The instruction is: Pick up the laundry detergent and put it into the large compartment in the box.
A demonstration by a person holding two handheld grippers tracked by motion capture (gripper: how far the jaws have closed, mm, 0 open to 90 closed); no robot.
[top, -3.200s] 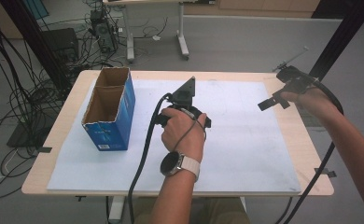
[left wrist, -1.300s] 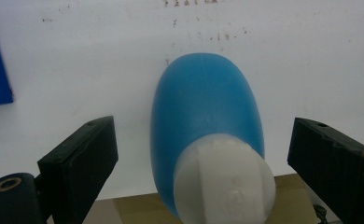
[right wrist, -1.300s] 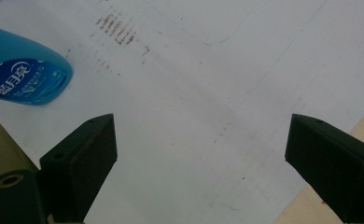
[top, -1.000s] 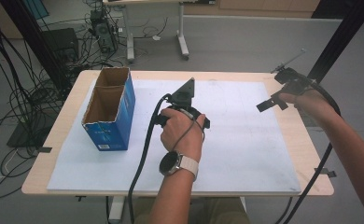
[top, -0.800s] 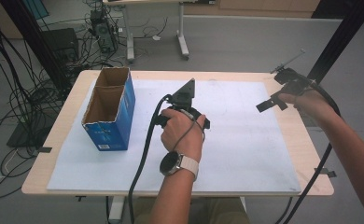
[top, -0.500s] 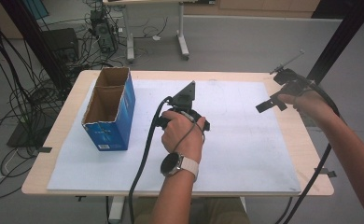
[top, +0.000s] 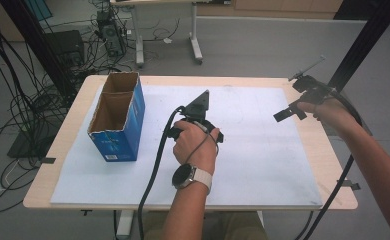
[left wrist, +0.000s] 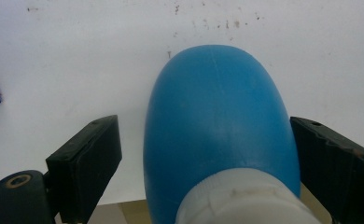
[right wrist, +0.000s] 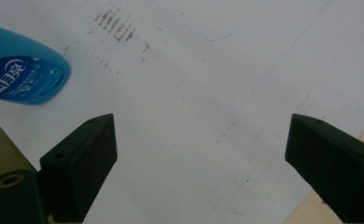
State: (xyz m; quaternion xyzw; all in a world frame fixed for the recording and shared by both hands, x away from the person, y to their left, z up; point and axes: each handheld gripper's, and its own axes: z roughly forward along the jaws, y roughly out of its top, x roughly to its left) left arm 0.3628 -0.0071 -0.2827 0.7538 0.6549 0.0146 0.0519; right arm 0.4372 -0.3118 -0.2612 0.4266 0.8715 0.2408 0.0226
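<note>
Left gripper view: blue bottle [left wrist: 217, 121] lies flat, cap toward camera.

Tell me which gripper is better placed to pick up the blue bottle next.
Left. In the left gripper view the blue bottle lies between the left gripper's jaws, which have just been closing but show a gap on one side. The right gripper hangs open near the table's far right edge, away from it.
</note>
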